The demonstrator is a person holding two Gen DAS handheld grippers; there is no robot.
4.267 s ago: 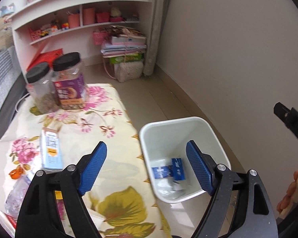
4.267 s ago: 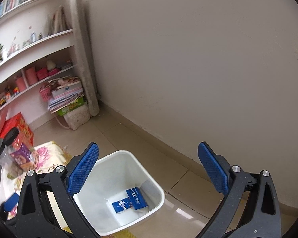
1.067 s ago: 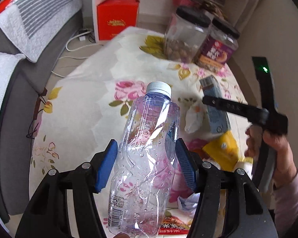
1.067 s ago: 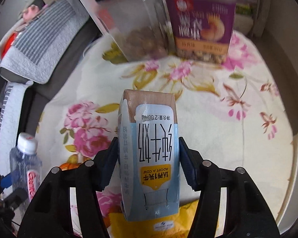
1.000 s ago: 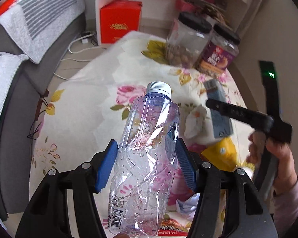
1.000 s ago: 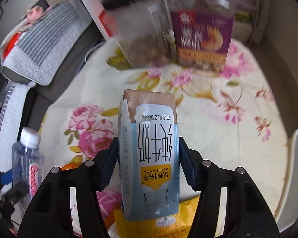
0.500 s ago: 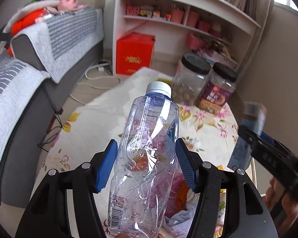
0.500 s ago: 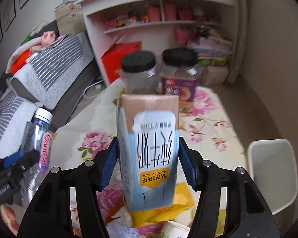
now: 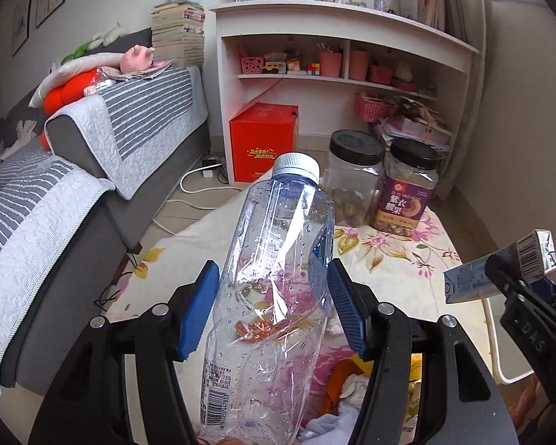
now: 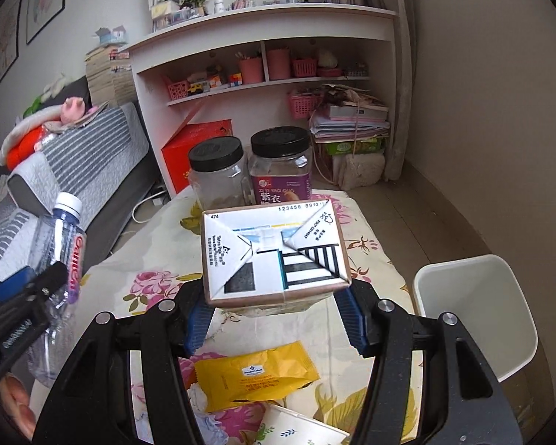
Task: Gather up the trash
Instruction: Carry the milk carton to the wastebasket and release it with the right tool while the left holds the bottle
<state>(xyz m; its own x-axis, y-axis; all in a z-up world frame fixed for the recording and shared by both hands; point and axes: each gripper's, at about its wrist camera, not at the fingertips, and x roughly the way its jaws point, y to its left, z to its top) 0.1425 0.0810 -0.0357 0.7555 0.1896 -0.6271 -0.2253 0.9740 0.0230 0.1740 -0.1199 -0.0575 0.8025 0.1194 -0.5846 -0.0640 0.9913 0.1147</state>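
The left gripper (image 9: pixel 272 307) has its blue pads pinching a crumpled clear bottle (image 9: pixel 274 289), white cap pointing away from the fingers and tilted a little to the right, barcode end down near the hinge. The bottle hangs above the floral table (image 9: pixel 389 259). Past its cap stand two black-lidded jars (image 9: pixel 404 189) at the table's far end. Below the right finger lies a heap of wrappers and tissue (image 9: pixel 348 389).

The right gripper (image 10: pixel 274 315) is clamped on a carton (image 10: pixel 274 252), its folded end turned toward the camera, so the pads grip its sides low and mostly out of sight. It too is held clear of the table. Directly under the fingers lies a yellow packet (image 10: pixel 255 378), and a flowered paper item (image 10: pixel 296 426) pokes in at the bottom edge. To the right of the right finger, beside the table on the floor, stands the white bin (image 10: pixel 478 319). Left of the left finger the other gripper and its bottle show. Beyond the carton are the jars again, then a white shelf (image 10: pixel 263 48).
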